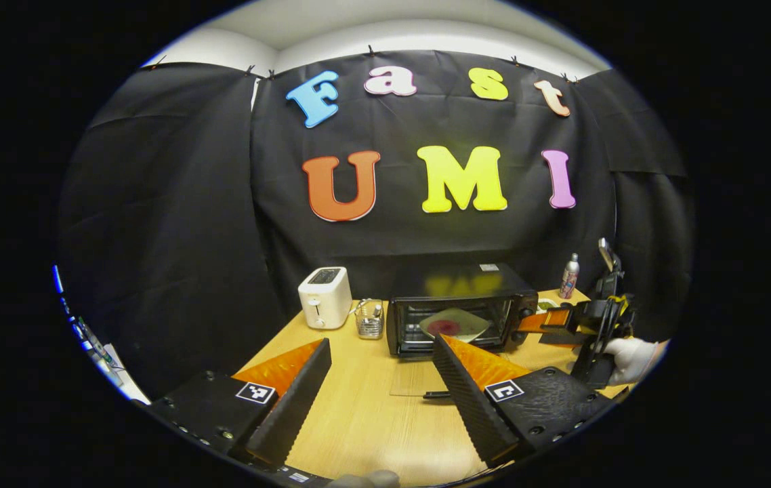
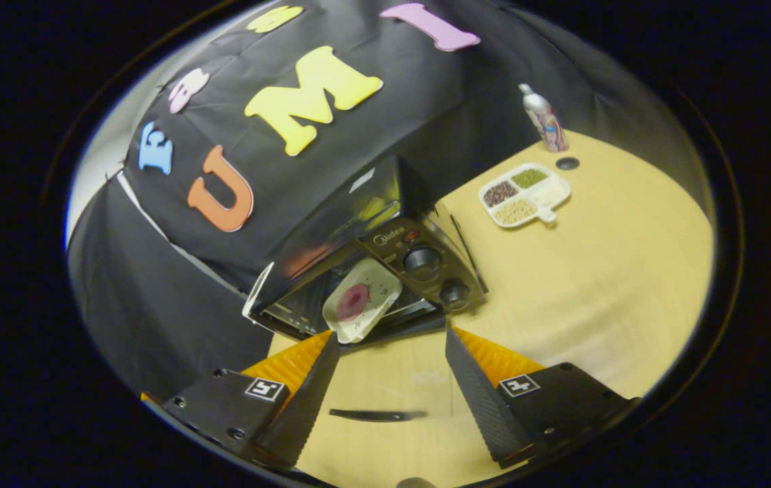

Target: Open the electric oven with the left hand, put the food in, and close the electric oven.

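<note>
Both grippers are empty now: our left gripper (image 1: pixel 382 386) hangs above the wooden table (image 1: pixel 372 427) with its fingers wide apart, and our right gripper (image 2: pixel 392 379) also has its fingers apart and holds nothing. Straight ahead of the left gripper stands the electric oven (image 1: pixel 460 308), and its glass door (image 1: pixel 416 379) lies folded down flat on the table between the oven and our fingers. Inside the oven, just ahead of the right gripper, rests the plate (image 2: pixel 363 298) with the reddish food (image 2: pixel 353 301) on it, a little tilted. So we judge that the food is in, and closing is what remains. The door is stiff glass on a hinge, probably a bit heavy and smooth, so we should take it by its dark handle (image 2: pixel 375 414) at the front edge, the side nearest to us, and lift it slowly. Beside the oven stand a toaster (image 1: pixel 324 297) and a small wire basket (image 1: pixel 370 320).
</note>
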`<act>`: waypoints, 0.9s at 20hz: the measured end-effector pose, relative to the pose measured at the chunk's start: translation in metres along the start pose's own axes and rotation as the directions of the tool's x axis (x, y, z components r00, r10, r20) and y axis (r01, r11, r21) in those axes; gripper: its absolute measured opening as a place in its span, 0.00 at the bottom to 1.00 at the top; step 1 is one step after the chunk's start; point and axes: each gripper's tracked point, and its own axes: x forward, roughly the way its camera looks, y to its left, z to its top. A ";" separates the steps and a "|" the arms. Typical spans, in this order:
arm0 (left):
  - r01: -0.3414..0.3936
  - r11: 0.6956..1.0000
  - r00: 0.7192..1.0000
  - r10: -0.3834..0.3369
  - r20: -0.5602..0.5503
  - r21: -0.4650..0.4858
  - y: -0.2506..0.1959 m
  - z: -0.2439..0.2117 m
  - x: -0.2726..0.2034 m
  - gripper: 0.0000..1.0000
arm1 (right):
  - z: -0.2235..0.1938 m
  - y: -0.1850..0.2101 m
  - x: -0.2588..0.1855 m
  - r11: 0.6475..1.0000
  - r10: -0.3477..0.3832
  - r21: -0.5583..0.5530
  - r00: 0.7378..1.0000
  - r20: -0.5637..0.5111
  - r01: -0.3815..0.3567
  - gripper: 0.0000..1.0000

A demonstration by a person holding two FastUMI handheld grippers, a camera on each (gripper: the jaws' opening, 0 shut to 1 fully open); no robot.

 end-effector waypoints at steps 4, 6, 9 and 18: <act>0.045 0.999 0.997 -0.046 -0.070 -0.013 -0.023 -0.049 0.018 0.97 | 0.008 -0.016 -0.044 0.981 -0.060 -0.180 0.998 0.032 0.065 0.94; 0.076 0.997 0.992 -0.077 -0.104 -0.019 -0.038 -0.074 0.029 0.97 | 0.015 -0.020 -0.064 0.960 -0.082 -0.262 0.995 0.060 0.095 1.00; 0.114 0.993 0.979 -0.118 -0.165 -0.034 -0.055 -0.110 0.042 0.97 | 0.022 -0.025 -0.093 0.924 -0.112 -0.354 0.987 0.111 0.145 0.94; 0.223 0.975 0.936 -0.218 -0.275 -0.014 -0.105 -0.170 0.074 0.97 | 0.034 -0.054 -0.163 0.868 -0.208 -0.418 0.960 0.187 0.269 1.00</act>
